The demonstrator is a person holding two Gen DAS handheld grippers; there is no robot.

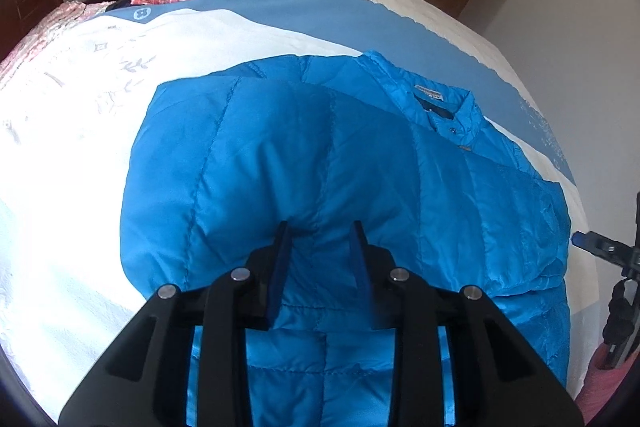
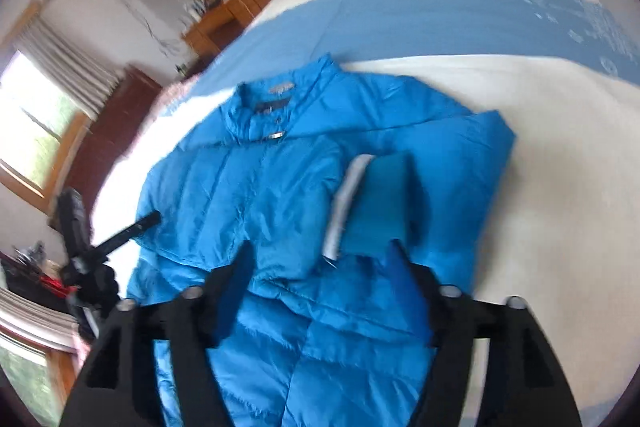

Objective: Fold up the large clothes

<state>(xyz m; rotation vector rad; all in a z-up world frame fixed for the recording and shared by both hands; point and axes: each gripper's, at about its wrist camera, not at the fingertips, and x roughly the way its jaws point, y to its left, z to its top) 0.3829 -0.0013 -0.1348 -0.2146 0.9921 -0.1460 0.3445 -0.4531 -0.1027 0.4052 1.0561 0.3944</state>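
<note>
Left hand-held gripper (image 1: 320, 239) pinches a puffy ridge of the blue jacket (image 1: 340, 155) spread on the bed (image 1: 72, 131); right hand-held gripper (image 2: 324, 259) hangs wide, empty. Grip deeper, then fold the side inward evenly.

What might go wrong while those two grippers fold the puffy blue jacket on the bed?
The blue down jacket looks slippery and puffy, so it may slide from the left gripper, whose pads seem to pinch only a ridge. The folded-in sleeve could spring open, since the right gripper stands open above it. Dragging may also rumple the bedspread.
</note>
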